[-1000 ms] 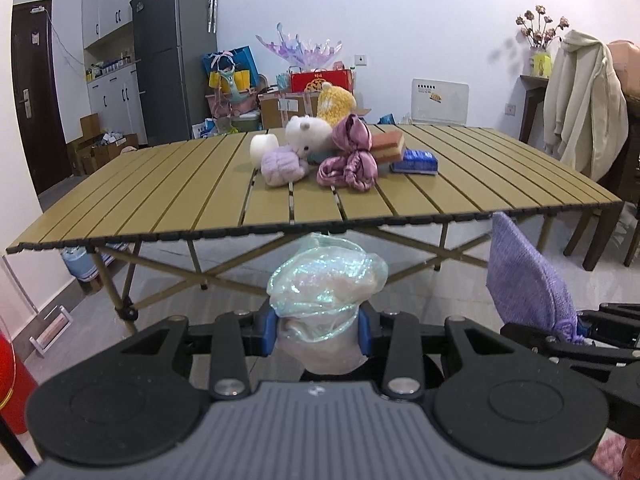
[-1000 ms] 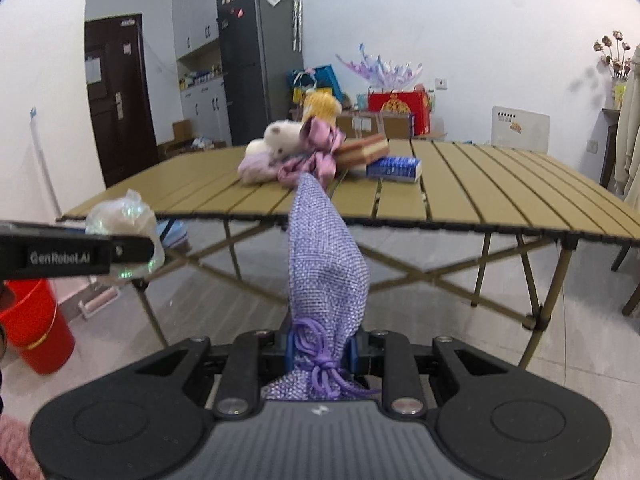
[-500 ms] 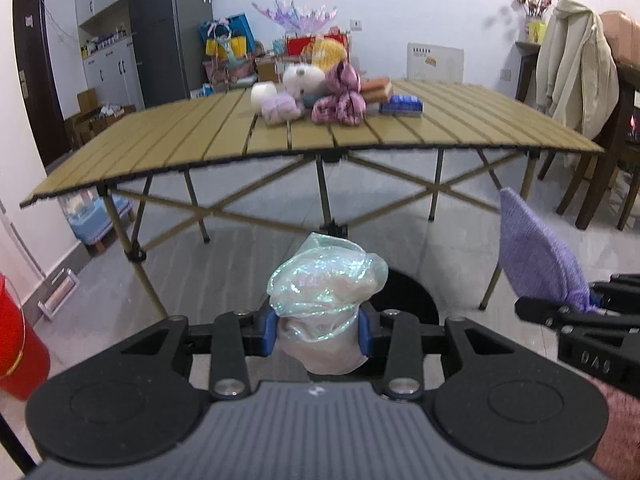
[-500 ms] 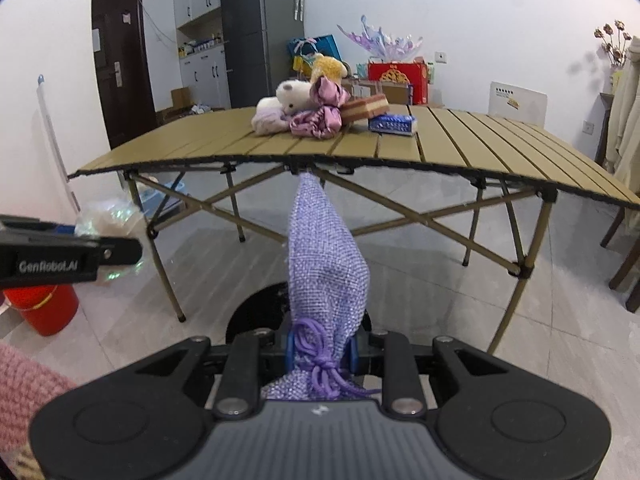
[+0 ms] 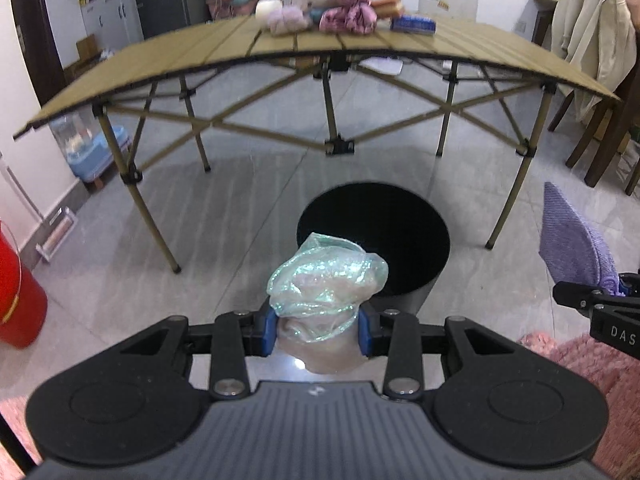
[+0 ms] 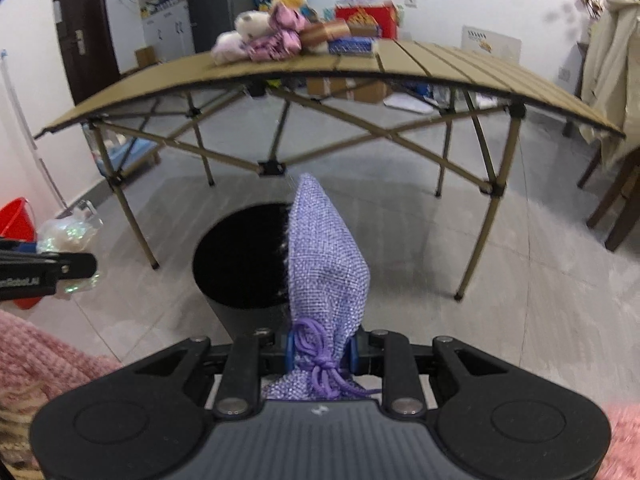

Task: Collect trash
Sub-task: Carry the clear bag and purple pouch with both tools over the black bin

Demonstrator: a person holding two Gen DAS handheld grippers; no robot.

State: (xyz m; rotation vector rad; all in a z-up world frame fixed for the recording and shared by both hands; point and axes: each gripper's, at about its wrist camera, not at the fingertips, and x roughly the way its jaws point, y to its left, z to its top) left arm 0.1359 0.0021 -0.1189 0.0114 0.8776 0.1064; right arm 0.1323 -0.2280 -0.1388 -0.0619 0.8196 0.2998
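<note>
Gripping a crumpled ball of shimmery plastic wrap [image 5: 326, 286], the left gripper [image 5: 317, 330] has its blue pads [image 5: 269, 330] pressed against either side of the wad. It looks thin, see-through and greenish with a pearly sheen, puffed out above the pads and paler below them. It hangs over the near rim of the black bin [image 5: 374, 236] that stands on the floor in front of the folding table [image 5: 240, 50].

The right gripper [image 6: 321, 350] is clamped narrowly on the tied neck of a purple woven pouch [image 6: 324, 256], its drawstring [image 6: 320, 364] knotted in loops just at the pads. The pouch is a coarse lilac weave, plump in the middle and tapering to a tip. Its long axis runs straight out from the jaws, with the tip pointing away toward the table's underframe and the neck toward the gripper. It overlaps the right edge of the bin's dark opening in the right wrist view.

Half a second ago the table top filled more of both views and the bin showed only as a sliver behind each held thing; now both grippers have dipped lower and tilted downward, so the bin's round mouth is wide in view beneath them. A red bucket [image 5: 16, 300] stands by the left wall.
</note>
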